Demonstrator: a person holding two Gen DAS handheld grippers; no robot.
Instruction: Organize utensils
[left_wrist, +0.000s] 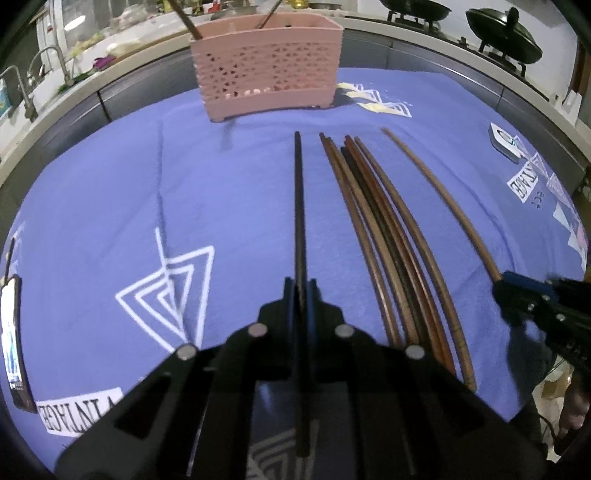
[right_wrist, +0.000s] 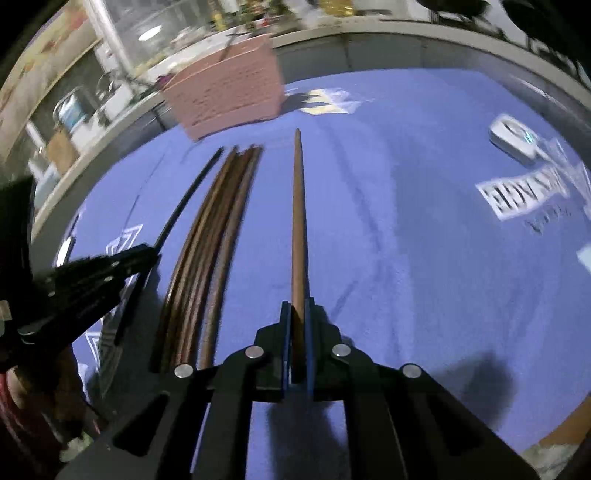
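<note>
My left gripper (left_wrist: 301, 286) is shut on a black chopstick (left_wrist: 299, 206) that points ahead toward a pink perforated utensil holder (left_wrist: 267, 68) at the far edge of the blue cloth. Two chopsticks stand in the holder. My right gripper (right_wrist: 298, 306) is shut on a brown chopstick (right_wrist: 298, 206); it also shows in the left wrist view (left_wrist: 517, 291) holding that chopstick (left_wrist: 443, 195). Several brown and dark chopsticks (left_wrist: 380, 229) lie side by side on the cloth between the two grippers, also seen in the right wrist view (right_wrist: 210, 236). The holder (right_wrist: 225, 96) appears far left there.
A blue printed cloth (left_wrist: 221, 184) covers the table. A phone (left_wrist: 13, 332) lies at the left edge. A small white device (left_wrist: 504, 142) sits at the right. Behind are a counter with taps (left_wrist: 44, 66) and black woks (left_wrist: 506, 33).
</note>
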